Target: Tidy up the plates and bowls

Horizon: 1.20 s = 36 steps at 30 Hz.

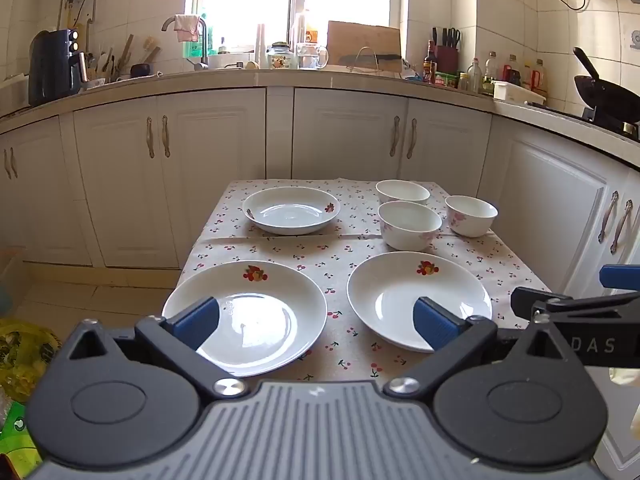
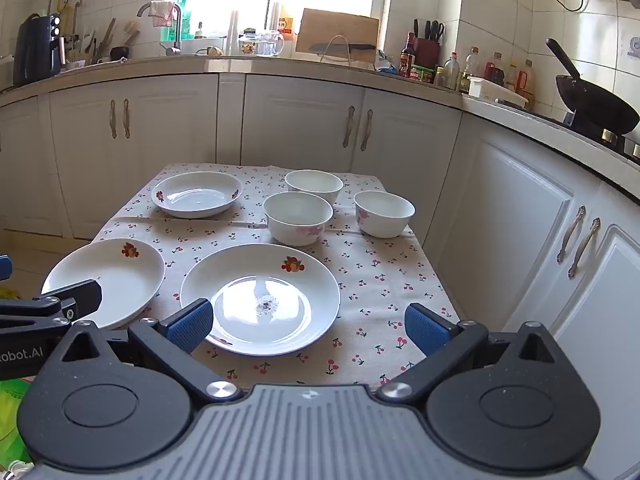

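Three white plates and three white bowls sit on a small table with a cherry-print cloth [image 1: 344, 248]. The near-left plate [image 1: 256, 312] and near-right plate [image 1: 416, 296] lie at the front; a third plate [image 1: 291, 210] lies at the far left. The bowls [image 1: 410, 224] [image 1: 402, 191] [image 1: 471, 215] cluster at the far right. My left gripper [image 1: 316, 322] is open and empty above the front edge, between the two near plates. My right gripper [image 2: 309, 326] is open and empty over the near-right plate [image 2: 260, 296]; the bowls [image 2: 298, 216] stand beyond it.
White kitchen cabinets [image 1: 224, 168] and a counter wrap around behind and to the right of the table. A black wok [image 1: 608, 96] sits on the stove at the right. Yellow and green bags [image 1: 20, 352] lie on the floor at the left.
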Each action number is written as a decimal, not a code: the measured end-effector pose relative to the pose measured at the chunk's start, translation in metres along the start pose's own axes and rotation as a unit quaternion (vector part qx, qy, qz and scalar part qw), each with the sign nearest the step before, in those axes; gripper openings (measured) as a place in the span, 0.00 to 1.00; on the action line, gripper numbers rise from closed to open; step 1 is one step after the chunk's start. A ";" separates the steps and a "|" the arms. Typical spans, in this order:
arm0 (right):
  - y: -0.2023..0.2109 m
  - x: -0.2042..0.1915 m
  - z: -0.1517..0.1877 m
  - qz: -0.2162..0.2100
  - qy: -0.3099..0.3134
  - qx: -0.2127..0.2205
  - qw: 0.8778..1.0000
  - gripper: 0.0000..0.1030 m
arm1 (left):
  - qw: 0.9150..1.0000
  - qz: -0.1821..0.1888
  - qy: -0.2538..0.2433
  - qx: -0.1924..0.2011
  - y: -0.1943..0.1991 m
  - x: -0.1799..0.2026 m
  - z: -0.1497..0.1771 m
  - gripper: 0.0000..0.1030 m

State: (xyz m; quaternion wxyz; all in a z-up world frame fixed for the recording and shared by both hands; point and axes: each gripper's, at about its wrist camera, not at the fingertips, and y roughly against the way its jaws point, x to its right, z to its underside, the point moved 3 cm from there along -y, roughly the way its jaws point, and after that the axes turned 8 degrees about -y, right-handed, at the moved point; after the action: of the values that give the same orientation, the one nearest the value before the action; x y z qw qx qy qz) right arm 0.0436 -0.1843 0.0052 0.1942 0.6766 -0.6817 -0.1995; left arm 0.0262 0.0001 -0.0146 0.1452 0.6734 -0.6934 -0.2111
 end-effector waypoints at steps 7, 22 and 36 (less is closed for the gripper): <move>0.000 -0.001 0.000 0.002 0.003 0.001 1.000 1.00 | 1.000 -0.003 -0.002 0.001 0.000 0.001 0.000 0.99; 0.002 0.000 -0.002 0.003 0.004 0.001 1.000 1.00 | 1.000 -0.002 0.000 0.002 0.000 0.004 -0.004 0.99; 0.006 0.002 -0.005 0.006 0.004 0.005 1.000 1.00 | 1.000 -0.001 0.002 0.004 0.002 0.000 -0.003 0.99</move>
State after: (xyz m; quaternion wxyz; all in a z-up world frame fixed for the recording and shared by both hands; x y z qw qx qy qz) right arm 0.0411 -0.1862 0.0124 0.1954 0.6739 -0.6861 -0.1922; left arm 0.0255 -0.0002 -0.0108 0.1435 0.6752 -0.6933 -0.2073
